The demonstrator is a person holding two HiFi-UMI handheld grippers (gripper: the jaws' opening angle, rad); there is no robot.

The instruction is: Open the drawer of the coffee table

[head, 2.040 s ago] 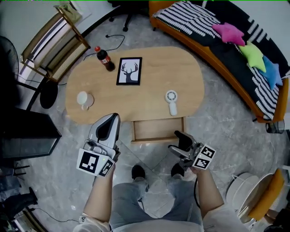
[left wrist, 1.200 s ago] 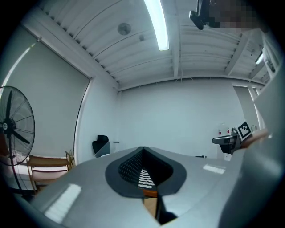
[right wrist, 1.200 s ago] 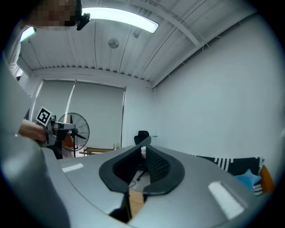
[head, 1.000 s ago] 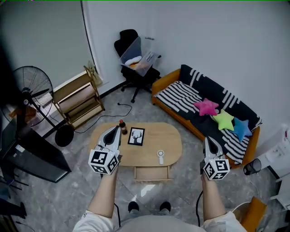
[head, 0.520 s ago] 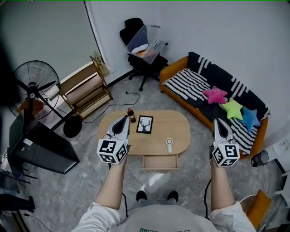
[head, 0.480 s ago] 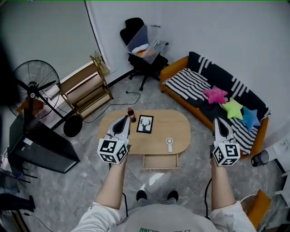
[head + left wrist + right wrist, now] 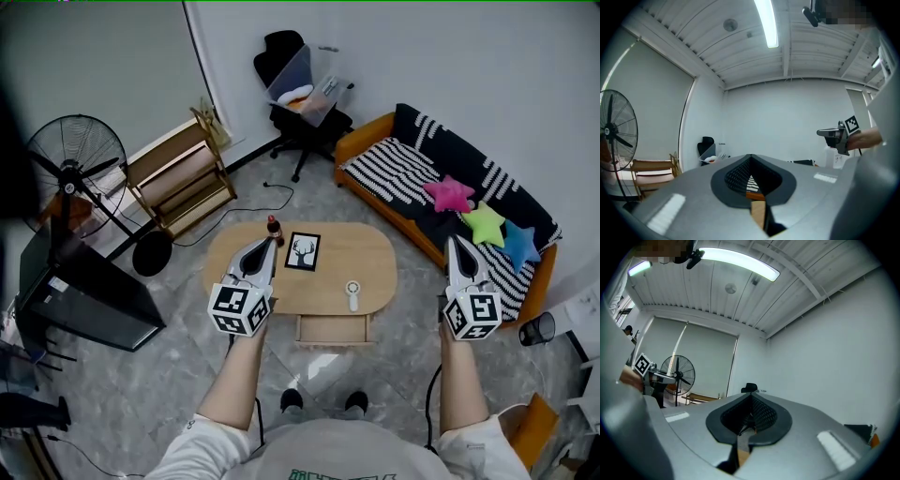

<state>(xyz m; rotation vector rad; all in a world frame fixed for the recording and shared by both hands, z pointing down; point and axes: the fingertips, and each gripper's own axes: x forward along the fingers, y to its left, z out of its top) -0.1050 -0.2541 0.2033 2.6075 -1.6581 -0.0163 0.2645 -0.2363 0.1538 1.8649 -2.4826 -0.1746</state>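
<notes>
The oval wooden coffee table [image 7: 370, 258] stands on the floor far below me. Its drawer [image 7: 333, 329] sticks out from the near edge, pulled open, and looks empty. My left gripper [image 7: 265, 246] is held high and level over the table's left end, jaws together with nothing between them. My right gripper [image 7: 457, 242] hovers to the right of the table, toward the sofa, also shut and empty. In the left gripper view the jaws [image 7: 750, 157] meet at their tips; so do those in the right gripper view [image 7: 751, 397]. Neither gripper touches the table or drawer.
On the tabletop are a cola bottle [image 7: 274, 225], a framed deer picture [image 7: 302, 251] and a white hand fan [image 7: 352, 294]. An orange sofa [image 7: 375, 141] with star cushions is at the right, an office chair [image 7: 305, 103] behind, a standing fan [image 7: 75, 164] and wooden rack [image 7: 178, 178] at the left.
Both grippers have come up from beside the drawer to a high, level hold, and the view has pulled far back from the table. The drawer stays pulled out.
</notes>
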